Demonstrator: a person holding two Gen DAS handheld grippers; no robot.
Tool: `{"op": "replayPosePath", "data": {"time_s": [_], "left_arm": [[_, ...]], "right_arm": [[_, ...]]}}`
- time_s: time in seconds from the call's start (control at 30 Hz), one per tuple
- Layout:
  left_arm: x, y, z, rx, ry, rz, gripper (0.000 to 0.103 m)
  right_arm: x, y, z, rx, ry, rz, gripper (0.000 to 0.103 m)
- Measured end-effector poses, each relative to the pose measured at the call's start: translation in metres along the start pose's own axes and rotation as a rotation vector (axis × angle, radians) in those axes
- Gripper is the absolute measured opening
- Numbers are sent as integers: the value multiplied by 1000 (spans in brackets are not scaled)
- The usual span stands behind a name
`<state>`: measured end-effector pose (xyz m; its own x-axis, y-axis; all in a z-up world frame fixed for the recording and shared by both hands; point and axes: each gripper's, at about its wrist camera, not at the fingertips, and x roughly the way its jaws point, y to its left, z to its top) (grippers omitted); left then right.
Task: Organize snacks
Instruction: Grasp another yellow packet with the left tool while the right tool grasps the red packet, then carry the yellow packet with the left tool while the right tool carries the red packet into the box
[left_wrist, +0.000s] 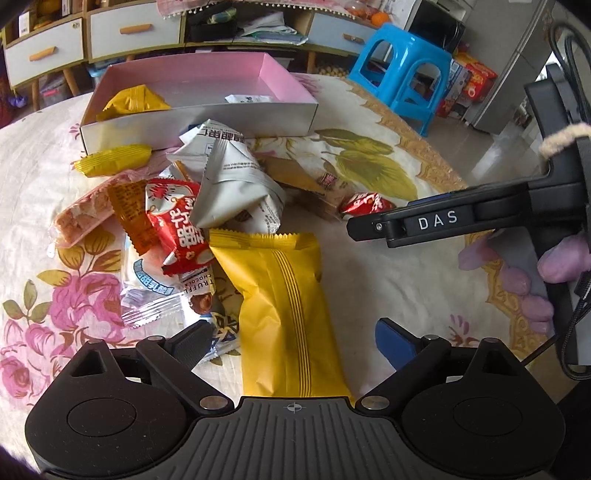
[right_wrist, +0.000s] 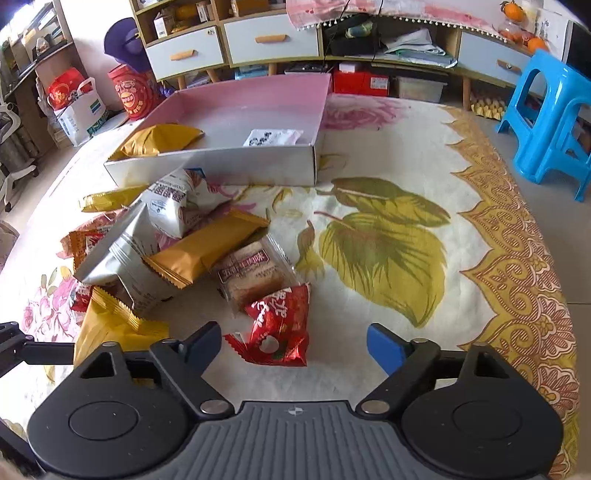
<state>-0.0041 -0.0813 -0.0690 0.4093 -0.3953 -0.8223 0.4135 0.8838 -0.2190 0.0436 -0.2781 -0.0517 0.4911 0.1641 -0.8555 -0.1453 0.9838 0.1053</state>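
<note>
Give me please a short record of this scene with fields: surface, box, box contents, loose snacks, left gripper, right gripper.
surface: table with floral cloth
box: pink-lined open box, at the far side of the pile
box contents: one yellow packet, one white packet
loose snacks: mixed pile in front of the box
left gripper: left gripper open, a large yellow packet between its fingers, not pressed
right gripper: right gripper open, over a red packet

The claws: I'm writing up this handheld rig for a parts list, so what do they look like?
Both are matte black. The left claw has a ribbed grey base plate with a crosshair mark, round black pivot housings with silver pins, and blue finger pads. The right claw matches it. Seen from the left wrist, its finger carries white "DAS" lettering, and black cables hang behind it.
</note>
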Motion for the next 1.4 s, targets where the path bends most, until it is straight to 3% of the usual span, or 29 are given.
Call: {"op": "replayPosePath", "data": {"time_s": [0.23,0.37,0.5,0.67,1.1,1.4], "left_arm": [[0,-6,-1,38,-14,50,81],[-3,-3,-1,41,-19,70,63],[-4,3,1,12,-5,22,43],[-7,5,-1,18,-4,-8,38],[-27,17,2,-14,-35,-108,35],[-39,17,13,-23,-71,-130,35]], "right_arm": [[5,1,0,-8,9,15,59],[5,4,0,-26,7,24,47],[3,6,1,-35,7,24,37],[-1,3,5,-10,-1,22,24],[-19,-5,8,47,-17,60,22],[-33,-7,13,70,-51,69,22]]}}
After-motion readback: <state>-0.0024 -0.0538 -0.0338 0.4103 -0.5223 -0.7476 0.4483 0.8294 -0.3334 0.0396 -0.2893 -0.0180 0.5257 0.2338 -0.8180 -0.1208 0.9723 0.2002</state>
